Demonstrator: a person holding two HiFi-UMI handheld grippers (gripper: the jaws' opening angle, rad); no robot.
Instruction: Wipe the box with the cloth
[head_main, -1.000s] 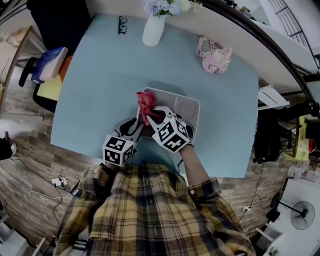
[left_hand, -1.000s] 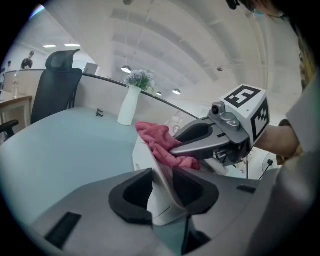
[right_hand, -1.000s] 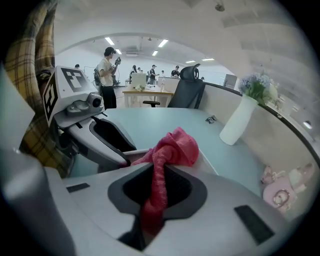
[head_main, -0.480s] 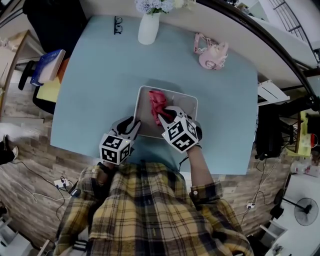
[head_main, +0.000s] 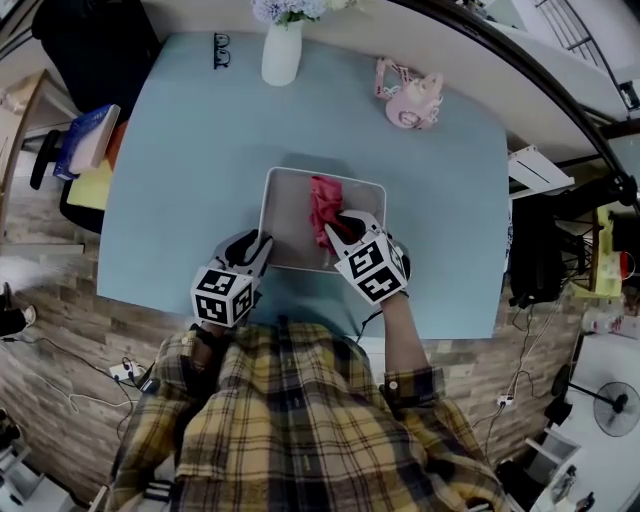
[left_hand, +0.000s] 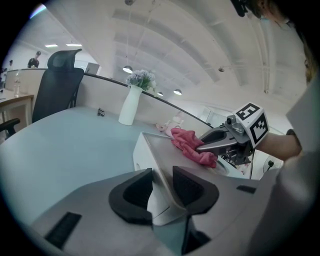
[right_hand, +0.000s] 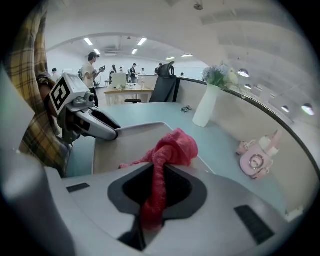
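The box (head_main: 290, 215) lies flat on the blue table (head_main: 190, 150), right in front of the person. It is pale and hard, with a smooth top and a thin rim. It looks light to me, so I think it can slide or tip when the cloth pushes on it. One gripper has to hold it in place.

The left gripper (head_main: 254, 246) does that. Its two jaws pinch the thin rim at the near left corner of the box. A corner seems a good spot, since the rim is stiff there and fits between the pads.

The cloth (head_main: 322, 200) is pink-red, soft and floppy. It lies bunched up on top of the box, a bit right of the middle. The right gripper (head_main: 338, 224) squeezes it tight. The rest sticks out in front of the jaws as a lump that touches the box top.

A soft cloth like this bends any way and should not scratch. It could slip out if only a tiny bit is pinched, so a thick fold deep between the pads looks best to me. Here a good strip of it runs right through the jaws.
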